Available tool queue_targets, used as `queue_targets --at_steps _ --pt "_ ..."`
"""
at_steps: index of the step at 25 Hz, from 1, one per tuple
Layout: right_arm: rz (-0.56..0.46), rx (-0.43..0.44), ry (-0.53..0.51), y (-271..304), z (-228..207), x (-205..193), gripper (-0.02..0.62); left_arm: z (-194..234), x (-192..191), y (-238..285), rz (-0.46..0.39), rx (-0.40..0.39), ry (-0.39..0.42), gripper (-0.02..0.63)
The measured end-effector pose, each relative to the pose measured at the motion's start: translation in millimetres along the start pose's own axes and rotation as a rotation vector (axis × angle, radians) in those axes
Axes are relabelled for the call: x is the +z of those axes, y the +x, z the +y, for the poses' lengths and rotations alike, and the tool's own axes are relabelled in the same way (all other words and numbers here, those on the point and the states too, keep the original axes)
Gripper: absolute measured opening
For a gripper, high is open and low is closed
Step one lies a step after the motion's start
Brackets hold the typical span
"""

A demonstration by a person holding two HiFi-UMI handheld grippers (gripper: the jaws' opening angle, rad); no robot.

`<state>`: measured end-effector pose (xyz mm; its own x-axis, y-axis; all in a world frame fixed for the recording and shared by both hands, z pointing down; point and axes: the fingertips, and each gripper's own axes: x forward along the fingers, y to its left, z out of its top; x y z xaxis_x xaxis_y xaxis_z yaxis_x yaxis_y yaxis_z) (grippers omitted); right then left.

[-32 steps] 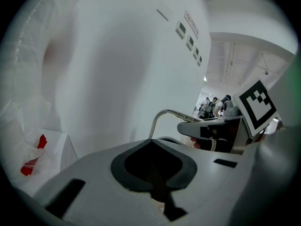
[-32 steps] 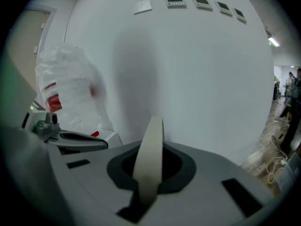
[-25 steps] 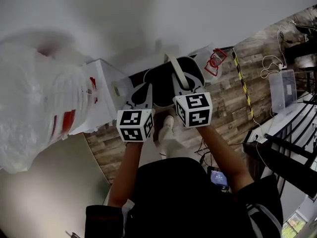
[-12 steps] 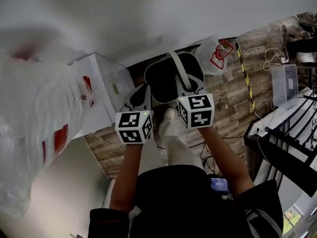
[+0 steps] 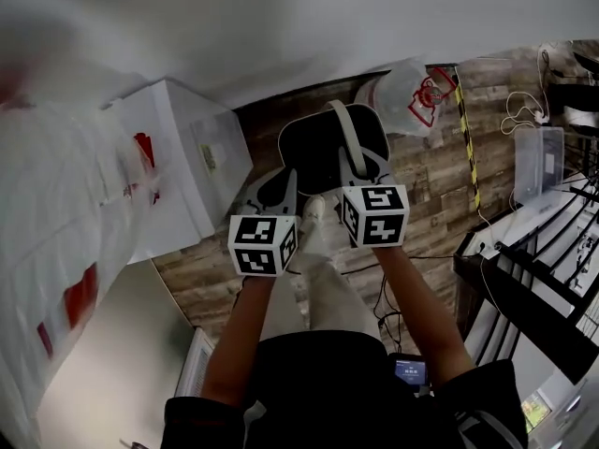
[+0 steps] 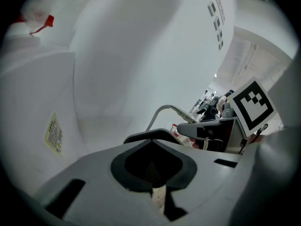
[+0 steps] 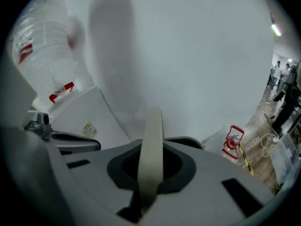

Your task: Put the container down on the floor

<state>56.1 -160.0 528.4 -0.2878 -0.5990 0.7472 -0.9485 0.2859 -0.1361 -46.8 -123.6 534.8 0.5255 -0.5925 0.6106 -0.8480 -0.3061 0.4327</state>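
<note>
While the R gripper [image 5: 359,168] is clamped on the pale handle [image 7: 151,149], the dark container [image 5: 314,148] sits straight ahead of both claws over the wood floor [image 5: 421,195], can't tell if it's touching down. L gripper [image 5: 273,187] has its jaws pressed together w/ nothing between 'em, container rim just past its tips. White box [image 5: 178,171] off the L claw's left, plastic bag [image 5: 412,92] w/ red print beyond the R claw's right.

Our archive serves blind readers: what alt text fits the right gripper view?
The right gripper is clamped on the pale handle of a dark container. Beyond are a white box, a white wall and wood floor.
</note>
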Motion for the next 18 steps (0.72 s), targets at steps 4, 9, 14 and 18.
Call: queue_targets --at_steps 4,9,14,18 --pt "0.032 -0.006 0.017 9.4 -4.6 -21.3 0.032 3.1 -17.7 9.5 0.027 -0.004 -0.008 0.015" --pt "0.064 -0.007 0.025 24.6 -8.0 -45.1 0.032 9.9 -36.5 21.3 0.05 -0.004 -0.016 0.015" --pt "0.082 -0.004 0.034 39.0 -11.3 -58.7 0.032 11.9 -50.5 38.7 0.074 -0.017 -0.02 0.015" --pt "0.099 -0.003 0.049 54.4 -15.2 -69.6 0.032 13.2 -59.6 54.7 0.087 -0.031 -0.018 0.015"
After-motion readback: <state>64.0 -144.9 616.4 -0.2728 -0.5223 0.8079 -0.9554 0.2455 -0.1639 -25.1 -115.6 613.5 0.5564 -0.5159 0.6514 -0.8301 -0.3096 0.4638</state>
